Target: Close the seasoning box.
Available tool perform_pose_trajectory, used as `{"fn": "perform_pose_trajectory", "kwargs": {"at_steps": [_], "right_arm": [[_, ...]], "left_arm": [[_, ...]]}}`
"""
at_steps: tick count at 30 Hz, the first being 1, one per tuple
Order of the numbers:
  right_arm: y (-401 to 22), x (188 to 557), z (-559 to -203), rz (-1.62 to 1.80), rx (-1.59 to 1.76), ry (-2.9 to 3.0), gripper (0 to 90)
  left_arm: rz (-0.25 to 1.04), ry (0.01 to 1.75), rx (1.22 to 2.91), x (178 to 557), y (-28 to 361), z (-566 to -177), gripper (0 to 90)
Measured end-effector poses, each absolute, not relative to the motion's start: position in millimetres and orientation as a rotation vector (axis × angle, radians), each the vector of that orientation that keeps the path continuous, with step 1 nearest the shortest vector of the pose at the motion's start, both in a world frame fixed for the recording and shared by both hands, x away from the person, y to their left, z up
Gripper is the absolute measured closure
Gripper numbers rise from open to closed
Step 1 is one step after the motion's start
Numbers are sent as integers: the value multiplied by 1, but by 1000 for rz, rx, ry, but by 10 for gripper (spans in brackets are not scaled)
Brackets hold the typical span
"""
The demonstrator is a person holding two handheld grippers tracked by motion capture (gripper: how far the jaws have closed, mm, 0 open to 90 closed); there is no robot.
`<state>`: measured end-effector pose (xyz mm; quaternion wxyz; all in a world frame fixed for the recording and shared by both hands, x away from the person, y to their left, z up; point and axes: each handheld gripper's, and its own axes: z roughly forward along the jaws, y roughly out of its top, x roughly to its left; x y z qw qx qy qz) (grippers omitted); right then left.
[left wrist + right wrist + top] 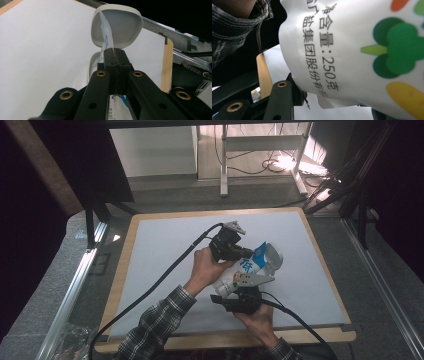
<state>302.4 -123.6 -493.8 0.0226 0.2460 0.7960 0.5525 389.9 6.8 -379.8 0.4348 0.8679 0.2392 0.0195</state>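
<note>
A white pouch (240,272) with blue print and Chinese lettering is held above the white mat between both grippers. My left gripper (250,254) is shut on the pouch's thin blue-and-white top edge (107,37). My right gripper (235,287) comes from below and is shut on the pouch's bulging body (352,50), which spans the space between its jaws. A white rounded bowl (274,257) sits just beyond the pouch's top, its hollow side facing the left gripper (115,53). I cannot tell whether the bowl (122,25) touches the pouch.
The white mat (165,250) covers a wooden board (125,265) whose edges run all around it. Black cables trail from both grippers toward the near edge. Metal rails (75,280) flank the board, and a table frame stands on the floor behind.
</note>
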Motion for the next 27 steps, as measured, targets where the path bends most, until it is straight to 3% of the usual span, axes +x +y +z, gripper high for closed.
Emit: {"fn": "perform_pose_trajectory", "kwargs": {"at_steps": [27], "right_arm": [[-126, 303, -490, 1743, 771, 2460, 535]], "left_arm": [[65, 590, 2198, 391, -2, -376, 900]]}}
